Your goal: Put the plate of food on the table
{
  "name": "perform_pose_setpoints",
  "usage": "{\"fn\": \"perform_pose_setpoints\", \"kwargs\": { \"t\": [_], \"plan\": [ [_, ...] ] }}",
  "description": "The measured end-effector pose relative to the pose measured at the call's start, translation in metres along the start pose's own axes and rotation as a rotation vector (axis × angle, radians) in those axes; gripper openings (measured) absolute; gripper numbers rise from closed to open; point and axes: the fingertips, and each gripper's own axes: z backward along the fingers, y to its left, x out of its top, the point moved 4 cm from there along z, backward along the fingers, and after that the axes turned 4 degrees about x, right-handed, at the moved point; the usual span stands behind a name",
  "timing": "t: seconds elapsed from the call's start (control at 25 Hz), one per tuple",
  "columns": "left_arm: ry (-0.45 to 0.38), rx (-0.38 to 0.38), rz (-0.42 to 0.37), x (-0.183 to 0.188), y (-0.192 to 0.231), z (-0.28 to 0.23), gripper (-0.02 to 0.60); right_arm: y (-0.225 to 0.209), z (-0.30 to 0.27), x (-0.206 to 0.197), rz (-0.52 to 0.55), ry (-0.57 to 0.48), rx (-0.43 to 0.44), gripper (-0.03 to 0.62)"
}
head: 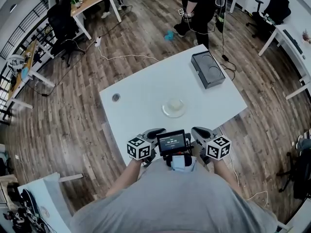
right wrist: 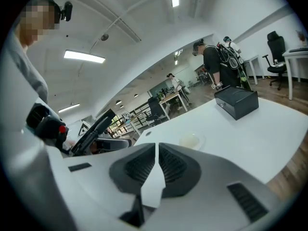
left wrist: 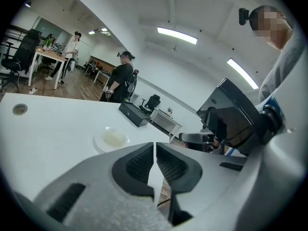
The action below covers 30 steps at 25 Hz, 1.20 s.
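A clear plate of pale food (head: 174, 107) rests on the white table (head: 141, 96), a little right of its middle. Both grippers hover at the table's near edge, close to my body, apart from the plate. My left gripper (head: 156, 132) is shut with nothing between its jaws, and so is my right gripper (head: 198, 130). In the left gripper view the plate (left wrist: 111, 139) lies ahead to the left of the shut left gripper (left wrist: 155, 146). The right gripper view shows the plate (right wrist: 191, 141) just beyond the shut right gripper (right wrist: 157, 148).
A black box (head: 208, 69) sits at the table's far right corner. A round cable hole (head: 115, 97) is at the left side. A small screen (head: 171, 142) hangs between the grippers. A person (head: 197, 8) stands beyond the table; desks and chairs ring the room.
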Motion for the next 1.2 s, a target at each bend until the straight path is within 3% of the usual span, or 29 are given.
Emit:
{"fn": "perform_pose_setpoints", "kwargs": {
  "t": [1.2],
  "plan": [
    [-0.025,-0.019,0.014,0.001,-0.005,0.007,0.031,0.022,-0.018,-0.001,0.036,0.024,0.043,0.031]
  ]
}}
